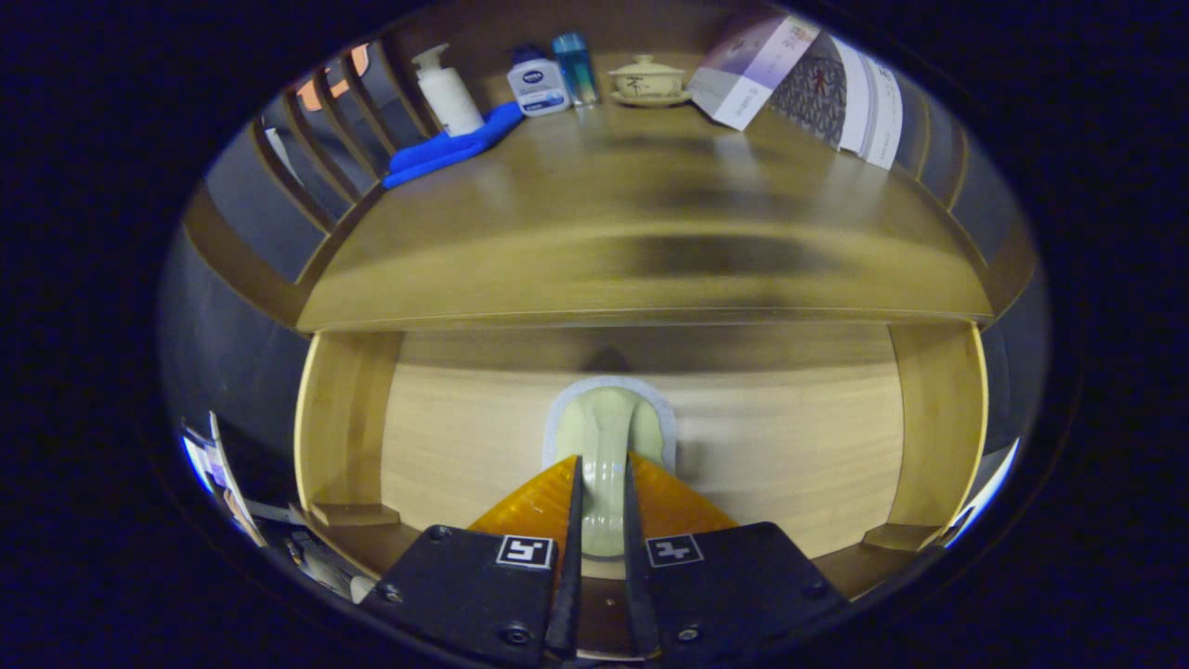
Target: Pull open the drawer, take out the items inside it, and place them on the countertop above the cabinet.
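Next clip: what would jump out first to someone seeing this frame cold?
First, the gripper, its fingers closed on the handle of a pale green spoon that lies in the open drawer. Beyond them spreads the wooden countertop, and along its far edge stand a white pump bottle on a blue cloth, a lidded cup on a saucer and some leaning booklets.

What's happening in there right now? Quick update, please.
Tongs shut on pale green spoon. Spoon inside open drawer. Countertop above, bottles at the back; nothing blocking.
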Demonstrator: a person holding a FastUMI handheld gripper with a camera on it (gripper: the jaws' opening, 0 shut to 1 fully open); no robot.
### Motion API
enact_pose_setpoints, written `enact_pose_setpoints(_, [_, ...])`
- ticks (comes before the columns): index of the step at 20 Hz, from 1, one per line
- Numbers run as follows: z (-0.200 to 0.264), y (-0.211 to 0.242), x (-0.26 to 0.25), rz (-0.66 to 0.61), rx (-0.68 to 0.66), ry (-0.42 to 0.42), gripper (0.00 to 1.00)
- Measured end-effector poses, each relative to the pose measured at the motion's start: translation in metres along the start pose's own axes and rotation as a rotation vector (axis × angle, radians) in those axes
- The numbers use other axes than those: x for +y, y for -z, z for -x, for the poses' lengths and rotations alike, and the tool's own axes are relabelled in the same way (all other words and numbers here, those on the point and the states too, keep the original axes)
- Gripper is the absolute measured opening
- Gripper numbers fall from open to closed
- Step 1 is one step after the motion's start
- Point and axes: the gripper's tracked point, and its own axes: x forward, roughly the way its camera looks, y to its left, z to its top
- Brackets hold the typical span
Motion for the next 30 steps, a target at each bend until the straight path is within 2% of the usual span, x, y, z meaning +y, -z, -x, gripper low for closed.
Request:
enact_pose_setpoints(6, [0.059, -0.015, 0.003, 0.027, -0.09, -0.019, 0.23])
enact_pose_setpoints(13, [0.095, -0.059, -0.003, 0.012, -0.166, 0.001, 0.23])
enact_pose_setpoints(15, [0.095, -0.078, -0.011, 0.011, -0.179, 0.029, 0.23])
enact_pose_setpoints(22, [0.068, -0.142, -0.017, -0.009, -0.169, 0.05, 0.23])
enact_pose_setpoints(28, [0.04, -0.166, -0.014, -0.018, -0.14, 0.041, 0.23])
enact_pose_setpoints(30, [0.032, -0.167, -0.013, -0.055, -0.145, 0.006, 0.23])
